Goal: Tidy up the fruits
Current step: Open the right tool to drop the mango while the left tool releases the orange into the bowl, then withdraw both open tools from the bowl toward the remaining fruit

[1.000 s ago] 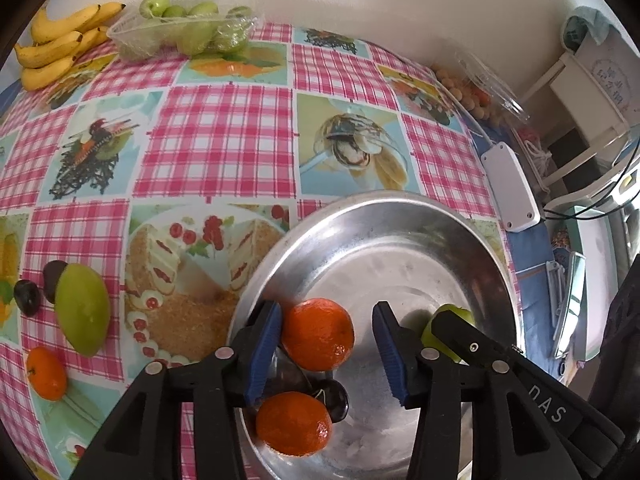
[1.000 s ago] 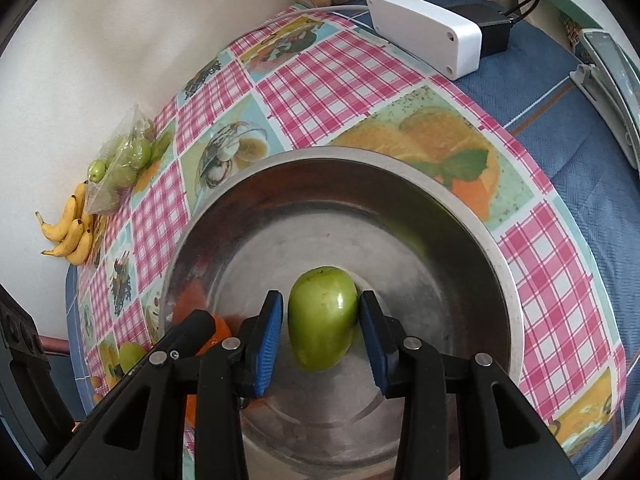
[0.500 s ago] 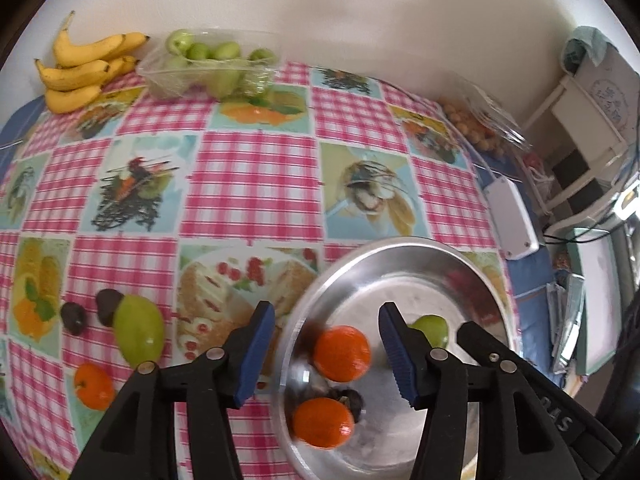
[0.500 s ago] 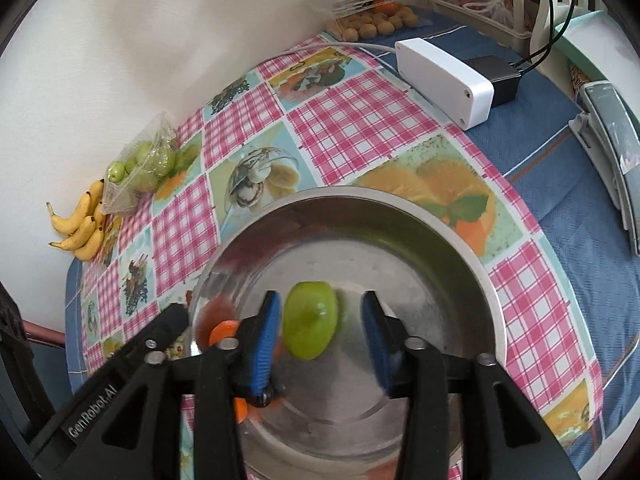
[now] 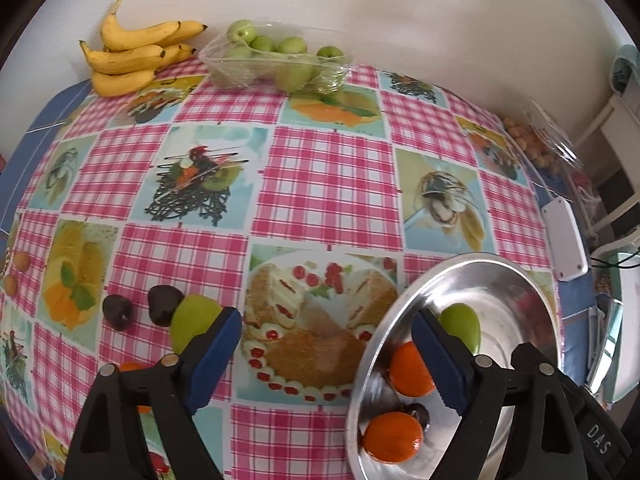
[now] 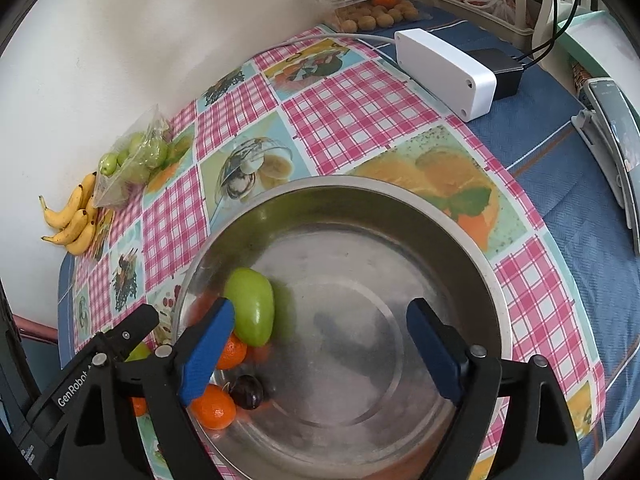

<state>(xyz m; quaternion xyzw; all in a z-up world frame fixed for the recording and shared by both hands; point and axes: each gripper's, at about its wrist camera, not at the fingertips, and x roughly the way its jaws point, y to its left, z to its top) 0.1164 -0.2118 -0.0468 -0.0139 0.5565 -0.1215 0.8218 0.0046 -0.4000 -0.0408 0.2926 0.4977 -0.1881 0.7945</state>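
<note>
A steel bowl point(image 6: 472, 240) holds a green mango point(image 6: 250, 306), two oranges point(image 6: 214, 406) and a dark plum point(image 6: 247, 392); it also shows in the left wrist view point(image 5: 532, 292). My right gripper point(image 6: 320, 352) is open and empty above the bowl. My left gripper point(image 5: 332, 356) is open and empty over the checked tablecloth, left of the bowl. On the cloth lie a second green mango point(image 5: 192, 320), two dark plums point(image 5: 118, 312) and an orange point(image 5: 130, 368) partly hidden by my left finger.
Bananas point(image 5: 132, 56) and a clear tray of green fruit point(image 5: 276, 62) stand at the back by the wall. A white box point(image 6: 444, 72) with cables and a tray of small brown fruit point(image 6: 372, 18) lie at the right. Two small apricots point(image 5: 20, 260) sit at the left edge.
My right gripper let go of the green mango in the bowl, opened wide and rose. My left gripper pulled up and left, off the bowl, over the cloth.
</note>
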